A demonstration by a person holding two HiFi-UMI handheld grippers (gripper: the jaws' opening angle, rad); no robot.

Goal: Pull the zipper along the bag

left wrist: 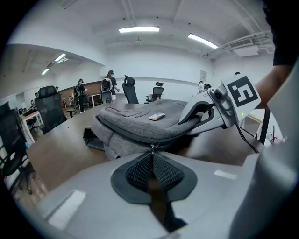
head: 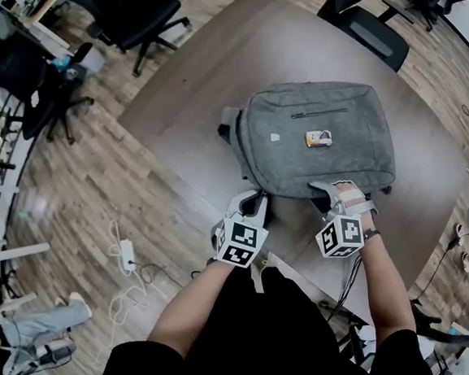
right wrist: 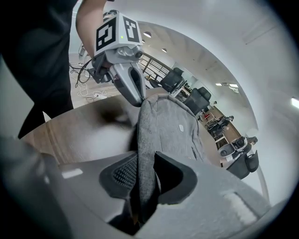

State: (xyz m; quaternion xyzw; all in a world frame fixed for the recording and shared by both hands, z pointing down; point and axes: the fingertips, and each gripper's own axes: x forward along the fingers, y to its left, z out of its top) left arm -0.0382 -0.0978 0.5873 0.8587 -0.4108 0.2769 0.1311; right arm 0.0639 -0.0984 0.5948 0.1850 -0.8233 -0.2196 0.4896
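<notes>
A grey backpack point(head: 316, 139) lies flat on the brown table point(head: 201, 87), with a small orange-and-white tag point(head: 318, 138) on its top. At the bag's near edge my left gripper point(head: 256, 199) is shut on the small metal zipper pull point(left wrist: 152, 148), which sits pinched between the ribbed pads point(left wrist: 140, 170). To its right, my right gripper point(head: 328, 189) is shut on a fold of the bag's grey fabric point(right wrist: 145, 154) at the same edge. The right gripper point(left wrist: 205, 112) also shows in the left gripper view, pressed against the bag's side. The zipper line point(left wrist: 135, 135) runs along the bag's rim.
Black office chairs point(head: 134, 20) point(head: 362, 16) stand at the table's far side. A power strip with cables point(head: 128, 253) lies on the wooden floor to the left. Desks, chairs and people point(left wrist: 110, 88) are far off in the room.
</notes>
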